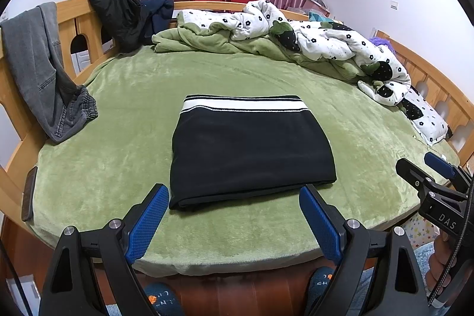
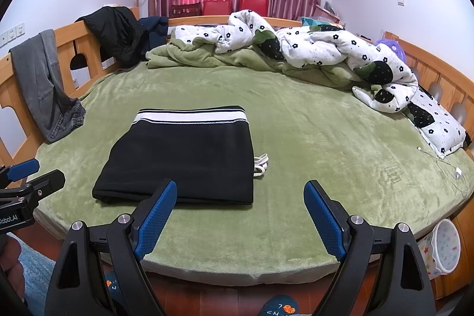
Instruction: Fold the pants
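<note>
Both grippers (image 1: 234,212) (image 2: 240,209) wide, empty, angled down before folded pants (image 1: 251,150).

Two hand-held grippers point forward and downward, side by side. The left gripper (image 1: 234,215) has its blue-padded jaws spread wide, with nothing between them. The right gripper (image 2: 240,212) is likewise wide open and empty. A hand (image 1: 444,259) grips the right gripper's handle from below.
</note>
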Demonstrator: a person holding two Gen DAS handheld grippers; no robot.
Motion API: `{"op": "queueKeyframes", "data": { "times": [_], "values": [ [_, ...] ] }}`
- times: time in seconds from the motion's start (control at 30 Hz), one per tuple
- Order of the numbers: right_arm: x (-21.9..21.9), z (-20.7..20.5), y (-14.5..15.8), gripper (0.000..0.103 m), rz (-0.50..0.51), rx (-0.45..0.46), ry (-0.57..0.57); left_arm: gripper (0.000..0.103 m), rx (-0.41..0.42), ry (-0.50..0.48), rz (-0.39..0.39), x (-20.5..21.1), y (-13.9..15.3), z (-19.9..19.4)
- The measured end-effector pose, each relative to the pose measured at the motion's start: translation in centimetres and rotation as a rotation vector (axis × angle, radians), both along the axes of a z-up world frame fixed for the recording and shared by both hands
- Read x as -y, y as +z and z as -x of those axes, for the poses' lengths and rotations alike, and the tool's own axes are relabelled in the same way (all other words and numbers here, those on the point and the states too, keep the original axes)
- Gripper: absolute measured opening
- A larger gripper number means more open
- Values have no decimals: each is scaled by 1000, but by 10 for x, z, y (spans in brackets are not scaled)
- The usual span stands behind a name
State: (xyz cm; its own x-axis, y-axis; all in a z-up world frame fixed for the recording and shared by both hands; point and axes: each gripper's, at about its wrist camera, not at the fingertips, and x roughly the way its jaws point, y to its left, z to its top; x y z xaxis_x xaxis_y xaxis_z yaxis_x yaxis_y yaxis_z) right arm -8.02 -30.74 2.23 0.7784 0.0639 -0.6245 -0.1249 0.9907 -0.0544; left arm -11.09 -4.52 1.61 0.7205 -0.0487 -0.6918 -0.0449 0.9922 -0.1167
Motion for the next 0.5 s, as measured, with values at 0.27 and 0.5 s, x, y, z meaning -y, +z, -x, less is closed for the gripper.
{"op": "queueKeyframes", "data": {
  "times": [0.27,0.5],
  "values": [
    [-1,0,0,87,0,0,-1,89,2,2,-1,-2,0,0],
    [-1,0,0,87,0,0,-1,89,6,2,-3,-4,0,0]
  ]
}}
